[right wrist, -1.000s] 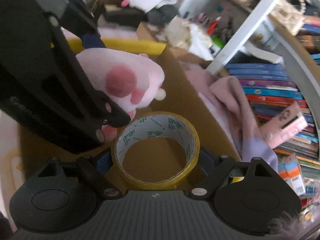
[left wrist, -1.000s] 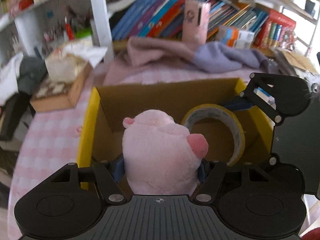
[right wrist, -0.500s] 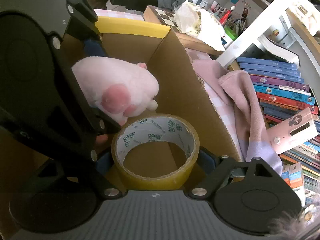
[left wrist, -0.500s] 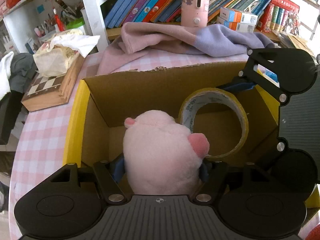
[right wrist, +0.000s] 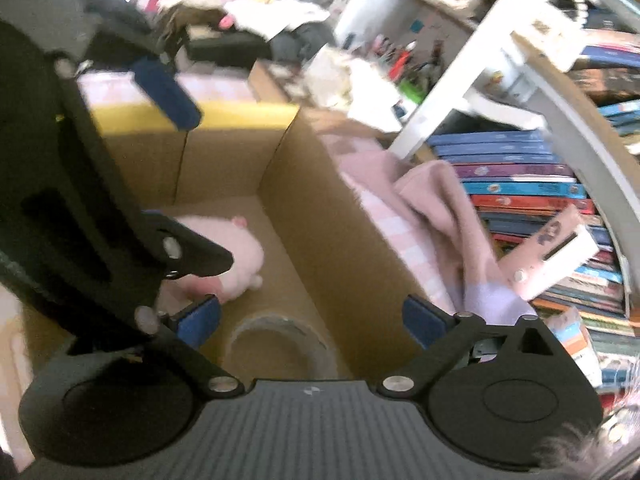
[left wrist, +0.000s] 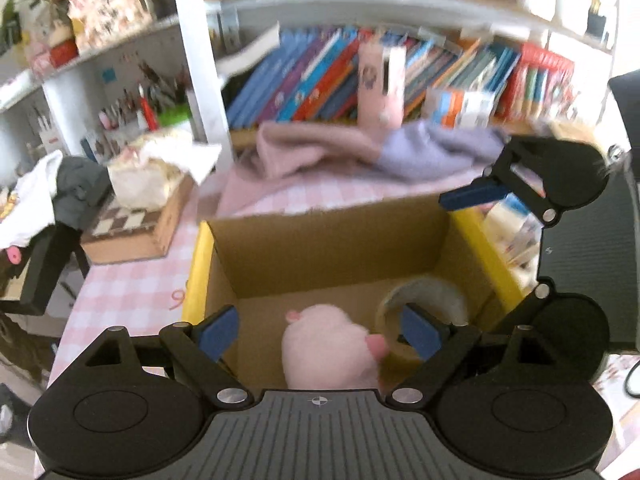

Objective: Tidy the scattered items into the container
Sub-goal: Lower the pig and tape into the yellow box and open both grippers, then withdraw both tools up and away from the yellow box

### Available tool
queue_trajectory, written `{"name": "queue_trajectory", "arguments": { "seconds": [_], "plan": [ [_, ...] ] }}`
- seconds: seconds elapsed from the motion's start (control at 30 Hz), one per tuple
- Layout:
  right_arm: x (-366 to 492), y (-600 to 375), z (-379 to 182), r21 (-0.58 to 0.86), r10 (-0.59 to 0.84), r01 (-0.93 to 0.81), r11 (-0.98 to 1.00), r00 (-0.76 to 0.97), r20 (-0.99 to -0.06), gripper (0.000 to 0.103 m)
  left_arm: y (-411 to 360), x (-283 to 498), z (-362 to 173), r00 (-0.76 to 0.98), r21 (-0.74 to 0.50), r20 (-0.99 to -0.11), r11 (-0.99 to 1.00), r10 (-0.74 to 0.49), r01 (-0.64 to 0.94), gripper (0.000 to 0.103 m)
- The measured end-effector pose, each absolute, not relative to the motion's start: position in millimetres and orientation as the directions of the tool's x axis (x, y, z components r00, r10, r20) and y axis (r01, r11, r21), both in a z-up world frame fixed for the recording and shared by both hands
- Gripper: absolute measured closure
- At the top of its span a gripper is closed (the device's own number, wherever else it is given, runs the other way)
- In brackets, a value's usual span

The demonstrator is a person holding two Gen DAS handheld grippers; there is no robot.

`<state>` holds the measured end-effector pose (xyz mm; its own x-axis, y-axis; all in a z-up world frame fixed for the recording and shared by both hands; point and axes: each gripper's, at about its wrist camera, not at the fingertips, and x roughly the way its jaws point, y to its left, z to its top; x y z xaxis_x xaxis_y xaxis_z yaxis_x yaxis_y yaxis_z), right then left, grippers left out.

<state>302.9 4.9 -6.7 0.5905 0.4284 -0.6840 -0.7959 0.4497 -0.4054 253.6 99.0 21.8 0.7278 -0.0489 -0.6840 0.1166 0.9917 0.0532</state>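
A pink plush pig [left wrist: 332, 344] lies on the floor of the yellow-rimmed cardboard box [left wrist: 320, 240], with a roll of yellow tape [left wrist: 428, 304] beside it on the right. My left gripper [left wrist: 320, 330] is open and empty above the pig. In the right wrist view my right gripper [right wrist: 312, 320] is open and empty above the tape roll [right wrist: 280, 344], with the pig [right wrist: 236, 256] to the left in the box [right wrist: 320, 232]. The left gripper's body fills that view's left side.
The box stands on a pink checked tablecloth [left wrist: 132, 292]. A pink and lilac cloth [left wrist: 360, 148] lies behind it, before a shelf of books [left wrist: 320, 80]. A chessboard box with a tissue pack [left wrist: 136, 220] sits at the left.
Both grippers have opened and risen. The plush pig and the tape roll have dropped from the jaws and now lie on the box floor.
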Motion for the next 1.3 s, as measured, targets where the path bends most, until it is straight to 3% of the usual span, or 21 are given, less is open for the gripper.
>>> {"name": "queue_trajectory", "arguments": {
  "seconds": [0.23, 0.63, 0.87, 1.3],
  "plan": [
    [259, -23, 43, -0.375, 0.474, -0.722, 0.582, 0.675, -0.565, 0.005, 100, 200, 55, 0.839, -0.022, -0.537, 0.996, -0.085, 0.087, 0.012],
    [177, -54, 70, -0.293, 0.469, -0.636, 0.714, 0.745, -0.474, 0.005, 103, 130, 66, 0.863, -0.037, -0.5, 0.998, -0.069, 0.059, 0.012],
    [136, -73, 68, -0.211, 0.424, -0.556, 0.804, 0.785, -0.452, 0.005, 103, 82, 64, 0.896, 0.044, -0.435, 0.996, 0.091, -0.079, 0.012],
    [70, -94, 36, -0.12, 0.307, -0.411, 0.904, 0.816, -0.49, 0.005, 99, 33, 37, 0.844, 0.013, -0.531, 0.997, 0.072, -0.077, 0.012]
  ]
}}
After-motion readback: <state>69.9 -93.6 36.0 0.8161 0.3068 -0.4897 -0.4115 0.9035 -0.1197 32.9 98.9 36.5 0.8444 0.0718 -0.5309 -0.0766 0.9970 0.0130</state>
